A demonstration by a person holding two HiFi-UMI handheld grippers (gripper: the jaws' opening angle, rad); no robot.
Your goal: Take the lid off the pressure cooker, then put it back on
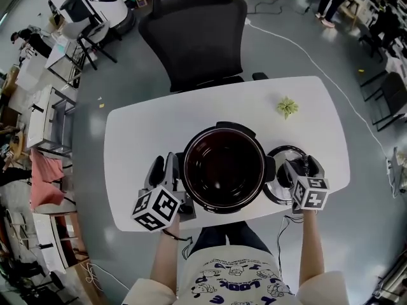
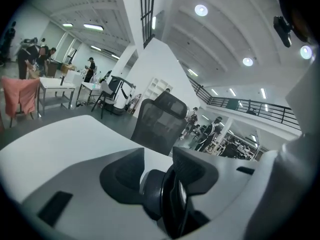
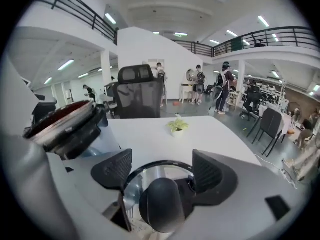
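The black pressure cooker [image 1: 224,167] stands open at the middle of the white table [image 1: 152,126], its dark inside bare. Its lid [image 1: 278,169] lies flat on the table just right of it. My right gripper [image 1: 297,169] hovers over the lid, open; in the right gripper view its jaws [image 3: 162,168] stand wide either side of the black lid knob [image 3: 161,204] without touching it. My left gripper [image 1: 166,171] sits at the cooker's left side, open. The cooker's dark side handle [image 2: 159,194] lies low between its pads [image 2: 125,174].
A small green plant [image 1: 287,107] stands at the far right of the table. A black office chair [image 1: 197,30] faces the table's far edge. The cooker body [image 3: 65,121] rises close to the left of the right gripper. Desks and people fill the room behind.
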